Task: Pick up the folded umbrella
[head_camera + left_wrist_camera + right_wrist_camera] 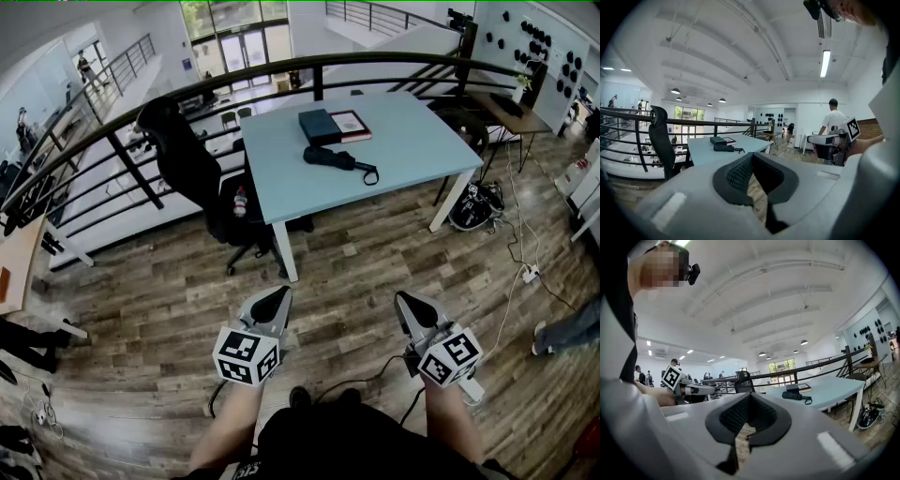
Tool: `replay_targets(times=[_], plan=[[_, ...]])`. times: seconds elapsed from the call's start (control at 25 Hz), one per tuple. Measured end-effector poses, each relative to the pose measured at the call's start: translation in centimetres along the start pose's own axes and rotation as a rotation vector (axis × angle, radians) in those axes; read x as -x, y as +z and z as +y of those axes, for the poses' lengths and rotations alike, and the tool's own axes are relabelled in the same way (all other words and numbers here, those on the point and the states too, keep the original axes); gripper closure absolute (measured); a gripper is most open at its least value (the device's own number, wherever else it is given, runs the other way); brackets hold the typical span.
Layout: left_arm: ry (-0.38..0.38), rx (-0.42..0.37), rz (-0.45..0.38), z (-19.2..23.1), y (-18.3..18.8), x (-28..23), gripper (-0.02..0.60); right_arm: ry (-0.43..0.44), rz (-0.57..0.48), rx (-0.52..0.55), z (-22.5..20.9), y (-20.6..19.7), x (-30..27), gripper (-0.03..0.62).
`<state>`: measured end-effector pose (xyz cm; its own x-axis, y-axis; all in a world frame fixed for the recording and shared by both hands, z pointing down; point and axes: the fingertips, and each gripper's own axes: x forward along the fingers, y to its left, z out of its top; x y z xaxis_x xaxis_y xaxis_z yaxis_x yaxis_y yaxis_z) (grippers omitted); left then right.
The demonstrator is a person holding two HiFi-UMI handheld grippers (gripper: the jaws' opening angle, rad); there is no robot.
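The folded black umbrella (337,159) lies on the pale blue table (412,150), its strap trailing toward the table's front edge. It also shows far off in the left gripper view, umbrella (724,148), and in the right gripper view, umbrella (793,395). Both grippers are held low in front of the person, well short of the table and over the wooden floor. My left gripper (278,293) is shut with nothing in it, its jaws meeting at the tip (753,154). My right gripper (405,298) is likewise shut and empty (751,393).
A dark book stack (328,125) lies just behind the umbrella. A black office chair (192,169) stands at the table's left, against a black railing (112,141). Cables and a bag (473,206) lie by the table's right leg. A person (833,119) stands off to the right.
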<state>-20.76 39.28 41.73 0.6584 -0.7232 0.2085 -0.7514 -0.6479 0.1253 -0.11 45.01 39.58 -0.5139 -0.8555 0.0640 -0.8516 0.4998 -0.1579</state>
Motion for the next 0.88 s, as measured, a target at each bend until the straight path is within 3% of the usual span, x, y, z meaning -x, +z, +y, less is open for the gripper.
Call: replay_targets(times=[0.4, 0.88], plan=[[-0.009, -0.003, 0.018, -2.6, 0.1, -0.5, 0.574, 0.029, 0.005, -0.004, -0.2, 0.1, 1.5, 0.595], [-0.026, -0.009, 0.021, -8.9, -0.9, -1.2, 0.574, 0.023, 0.001, -0.076, -3.6, -1.0, 7.5, 0.594]])
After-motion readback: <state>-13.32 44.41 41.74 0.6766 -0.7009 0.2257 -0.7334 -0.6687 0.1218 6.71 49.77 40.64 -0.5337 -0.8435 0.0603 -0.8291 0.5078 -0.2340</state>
